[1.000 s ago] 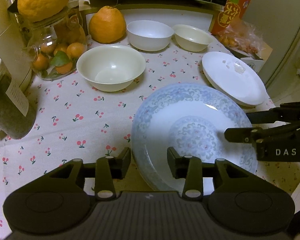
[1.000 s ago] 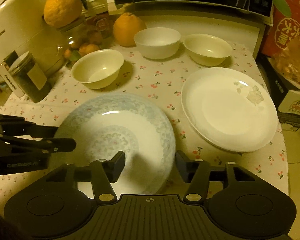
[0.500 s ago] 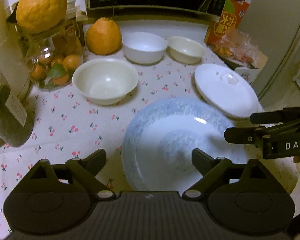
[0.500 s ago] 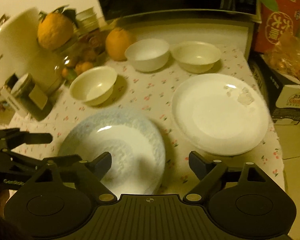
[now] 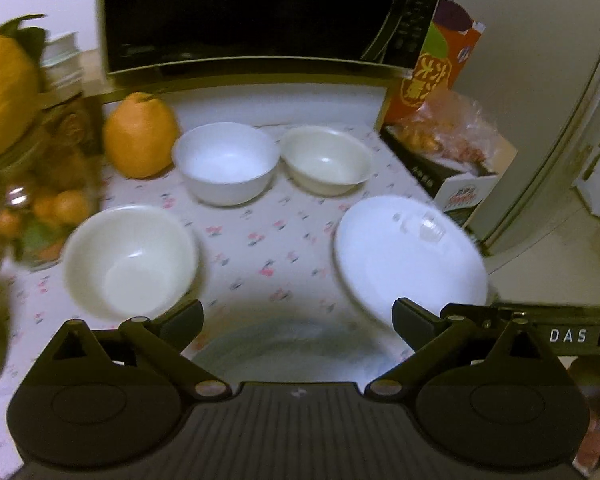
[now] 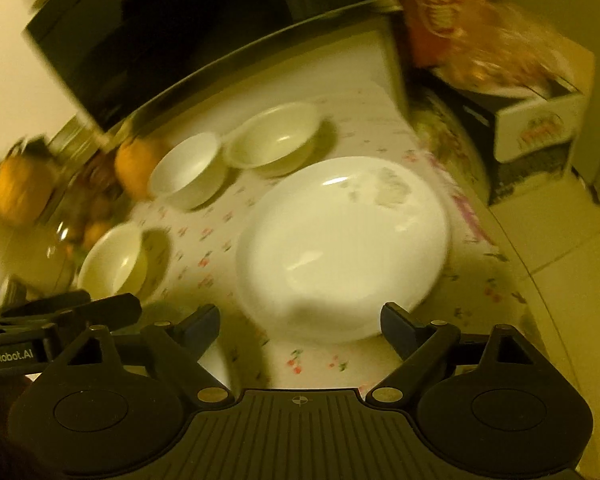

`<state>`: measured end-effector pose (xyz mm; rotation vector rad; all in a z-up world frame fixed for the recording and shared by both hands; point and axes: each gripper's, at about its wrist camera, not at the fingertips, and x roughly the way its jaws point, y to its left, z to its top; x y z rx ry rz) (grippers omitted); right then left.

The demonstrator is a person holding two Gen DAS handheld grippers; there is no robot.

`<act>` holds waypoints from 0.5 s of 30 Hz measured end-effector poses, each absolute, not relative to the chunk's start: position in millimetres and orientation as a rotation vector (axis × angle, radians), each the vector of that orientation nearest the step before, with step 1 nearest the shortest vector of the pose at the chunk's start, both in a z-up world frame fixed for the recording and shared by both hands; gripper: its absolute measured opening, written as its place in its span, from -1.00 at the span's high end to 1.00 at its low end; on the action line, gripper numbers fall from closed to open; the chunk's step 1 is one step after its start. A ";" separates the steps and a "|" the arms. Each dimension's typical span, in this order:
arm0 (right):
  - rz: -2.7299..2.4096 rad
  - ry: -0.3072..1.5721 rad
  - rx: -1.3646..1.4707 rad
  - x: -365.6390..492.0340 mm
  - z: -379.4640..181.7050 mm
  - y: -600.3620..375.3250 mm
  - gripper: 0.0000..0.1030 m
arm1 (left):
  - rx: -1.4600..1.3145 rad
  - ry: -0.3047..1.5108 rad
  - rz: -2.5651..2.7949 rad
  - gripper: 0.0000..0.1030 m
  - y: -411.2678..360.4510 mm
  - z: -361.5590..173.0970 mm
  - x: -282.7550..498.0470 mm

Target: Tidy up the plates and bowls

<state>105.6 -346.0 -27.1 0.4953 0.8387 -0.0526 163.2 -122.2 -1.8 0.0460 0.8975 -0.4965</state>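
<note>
Both claws stood spread wide, their jaws having just been opening, and neither pinched anything. Between the fingers of my left claw (image 5: 298, 322) I saw the far rim of the blue-patterned plate (image 5: 292, 344), lying flat on the desk (image 5: 260, 216) directly beneath the claw and touching neither finger. My right claw (image 6: 300, 322) showed in the left view just to the right of that claw, at about the same nearness. Through the right camera, the near edge of the white plate (image 6: 340, 248) sat between my right claw's fingertips and stretched away ahead of them; I could not tell whether the fingertips were over it or short of it. The patterned plate showed only as a pale sliver by the right claw's left finger.

Ahead and to the left of my left claw sat a cream bowl (image 5: 130, 260), close by. Farther ahead of it stood a white bowl (image 5: 226, 162) and a second cream bowl (image 5: 328, 160), side by side and nearly touching. Left of the white bowl lay a large orange fruit (image 5: 140, 136), and beyond everything loomed a dark microwave (image 5: 260, 12). The right view was badly smeared.
</note>
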 end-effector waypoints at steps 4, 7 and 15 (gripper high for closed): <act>-0.082 0.812 0.556 106.6 -31.4 -363.9 -0.73 | -0.003 0.895 -0.532 -0.96 -136.3 -10.8 174.9; -0.088 0.780 0.584 108.9 -35.1 -374.4 -0.73 | 0.008 0.906 -0.543 -0.93 -148.9 -16.4 182.3; -0.093 0.728 0.674 109.4 -47.9 -393.7 -0.73 | 0.004 0.855 -0.632 -0.69 -170.4 -26.2 197.4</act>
